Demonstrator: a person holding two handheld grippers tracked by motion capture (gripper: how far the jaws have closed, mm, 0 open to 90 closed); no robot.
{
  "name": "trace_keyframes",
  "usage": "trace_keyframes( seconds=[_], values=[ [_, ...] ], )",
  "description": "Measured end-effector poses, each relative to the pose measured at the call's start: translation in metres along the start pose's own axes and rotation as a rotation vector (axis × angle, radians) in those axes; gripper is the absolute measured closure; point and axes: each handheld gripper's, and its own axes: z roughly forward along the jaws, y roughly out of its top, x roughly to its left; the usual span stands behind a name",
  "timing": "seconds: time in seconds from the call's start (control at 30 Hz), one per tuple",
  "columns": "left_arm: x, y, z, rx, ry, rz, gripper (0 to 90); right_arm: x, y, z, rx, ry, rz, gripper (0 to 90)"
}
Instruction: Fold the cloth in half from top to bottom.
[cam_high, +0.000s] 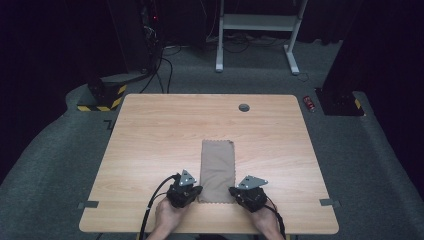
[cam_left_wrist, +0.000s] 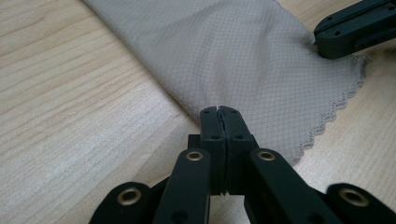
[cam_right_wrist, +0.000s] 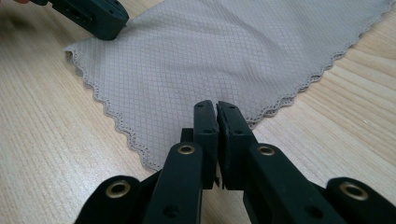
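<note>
Grippers (cam_high: 196, 192) (cam_high: 235, 192) pinch cloth (cam_high: 217, 167) corners (near edge).

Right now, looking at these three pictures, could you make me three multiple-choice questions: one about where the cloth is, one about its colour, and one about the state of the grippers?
1. Where does the cloth lie on the table?
A. At the far left corner
B. Near the person's edge, between the two grippers
C. Over the round hole at the far side

2. What colour is the cloth?
A. Beige-grey
B. Bright red
C. Dark blue

3. How do the jaws of the left gripper and the right gripper stand?
A. Both wide open
B. One open, one closed
C. Both closed, at the cloth's near corners

Answers:
1 B, the high view shows it between the grippers near the front edge.
2 A, both gripper views show beige-grey fabric with a fine grid.
3 C, each gripper view shows its jaws pressed together at the cloth.
</note>
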Motion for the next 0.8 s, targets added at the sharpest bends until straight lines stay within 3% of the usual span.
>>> trace_keyframes(
  seconds=[0.13,0.2,0.37,0.5,0.8],
  values=[
    [0.002,0.002,0.000,0.008,-0.012,0.001,87.3,-0.002,0.000,-0.001,-0.002,0.014,0.012,82.5],
    [0.003,0.003,0.001,0.006,-0.027,-0.014,78.4,-0.005,0.000,-0.002,-0.009,0.018,0.029,81.2],
    [0.009,0.012,0.002,-0.029,0.005,-0.008,63.5,-0.016,0.004,-0.005,-0.038,0.012,0.055,78.6],
    [0.021,0.022,0.005,-0.048,0.015,-0.047,56.6,-0.029,0.006,-0.002,-0.059,0.014,0.102,77.7],
    [0.052,0.048,0.021,-0.065,0.026,-0.103,51.0,-0.053,0.018,0.003,-0.097,0.006,0.160,73.8]
  ],
)
